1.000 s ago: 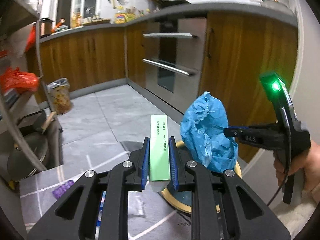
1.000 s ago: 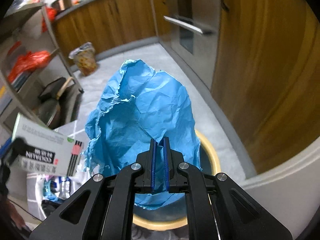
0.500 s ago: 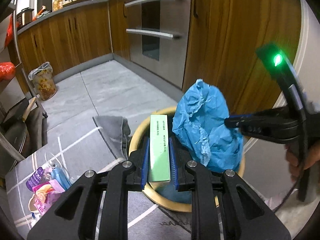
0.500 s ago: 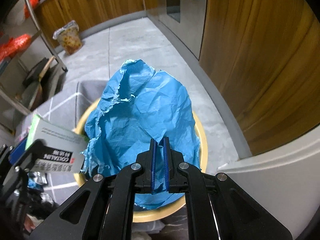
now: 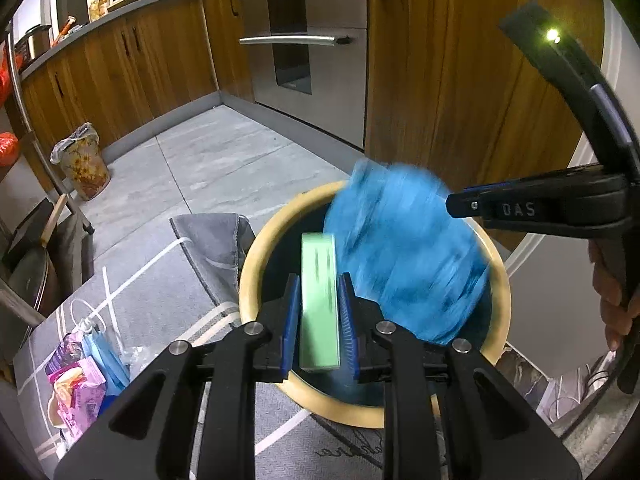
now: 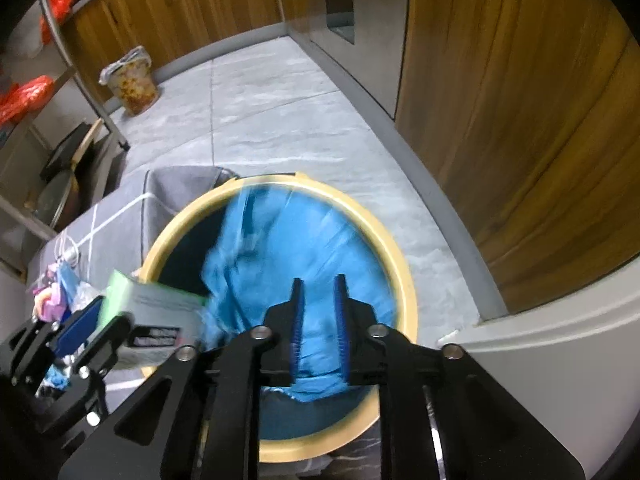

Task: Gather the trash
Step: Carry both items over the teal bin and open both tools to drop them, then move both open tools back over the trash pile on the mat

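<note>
The only writing we can read is "DAS" on the side of the right tongs (image 5: pixel 456 205), seen from the left wrist. The black label band on the green box (image 5: pixel 319 300) shows white lettering too blurred to read.

Our left tongs (image 5: pixel 319 312) are clenched on that box, holding it over the open mouth of the yellow-rimmed bin (image 5: pixel 502 276). Our right tongs (image 6: pixel 319 328) are opening: their blue pads stand apart with only the blue crumpled paper (image 6: pixel 288 256) showing in the gap below them, not pressed by either pad.

A second ago the right pads were pinched tight on the paper, which stood high above the bin. Now it is smeared with motion and lies lower, mostly within the rim. The box was well above the floor then, with the bin largely hidden behind it; now it sits low over the bin's near edge. A hand (image 5: pixel 616 300) grips the right handle.
</note>
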Tool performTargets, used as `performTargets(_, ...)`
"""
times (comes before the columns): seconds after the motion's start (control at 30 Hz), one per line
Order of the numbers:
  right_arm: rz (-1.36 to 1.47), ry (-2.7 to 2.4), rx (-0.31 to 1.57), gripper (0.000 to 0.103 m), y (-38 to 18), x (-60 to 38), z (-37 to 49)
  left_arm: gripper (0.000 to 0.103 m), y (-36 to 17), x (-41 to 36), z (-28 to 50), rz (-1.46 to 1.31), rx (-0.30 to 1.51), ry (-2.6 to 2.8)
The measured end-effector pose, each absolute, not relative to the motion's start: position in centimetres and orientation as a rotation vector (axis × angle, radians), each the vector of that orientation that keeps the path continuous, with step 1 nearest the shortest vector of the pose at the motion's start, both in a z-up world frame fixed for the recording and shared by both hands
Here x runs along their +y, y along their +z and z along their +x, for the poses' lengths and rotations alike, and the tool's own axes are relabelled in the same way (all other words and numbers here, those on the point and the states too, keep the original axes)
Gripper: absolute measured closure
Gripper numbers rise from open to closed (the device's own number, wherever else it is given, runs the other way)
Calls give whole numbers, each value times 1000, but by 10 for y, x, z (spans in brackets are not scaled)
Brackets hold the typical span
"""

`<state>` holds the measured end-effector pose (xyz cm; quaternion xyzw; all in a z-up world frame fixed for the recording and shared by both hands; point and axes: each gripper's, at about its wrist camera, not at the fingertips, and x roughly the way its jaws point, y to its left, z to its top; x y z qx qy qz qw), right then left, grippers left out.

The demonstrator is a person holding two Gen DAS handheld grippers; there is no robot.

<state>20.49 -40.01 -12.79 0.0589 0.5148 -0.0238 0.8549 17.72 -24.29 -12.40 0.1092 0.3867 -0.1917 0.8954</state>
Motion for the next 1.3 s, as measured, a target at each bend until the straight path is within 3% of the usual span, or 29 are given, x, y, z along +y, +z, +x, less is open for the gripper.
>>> performTargets(0.03, 133, -59, 1080, 75, -127, -402, 206, 80, -123, -241, 178, 225, 798, -394)
performTargets(0.13, 153, -75, 1057, 69, -121, -406, 205, 60, -117, -234, 174, 226, 773, -374)
performTargets(0.23, 161, -74, 1055, 60, -119, -405, 205, 59, -113, -227, 171, 224, 770, -365)
performTargets(0.53, 159, -81, 976, 29, -95, -395, 189, 35, -81, -200, 148, 201, 690, -329)
performTargets(0.83, 195, -127, 816, 11, -62, -382, 158, 7, -43, -160, 117, 168, 577, -254)
performTargets(1.0, 188, -72, 715, 10, -41, -362, 142, 6, -31, -135, 99, 152, 545, -225)
performTargets(1.3, 78, 32, 707, 10, -32, -298, 116, 6, -13, -82, 69, 118, 512, -157)
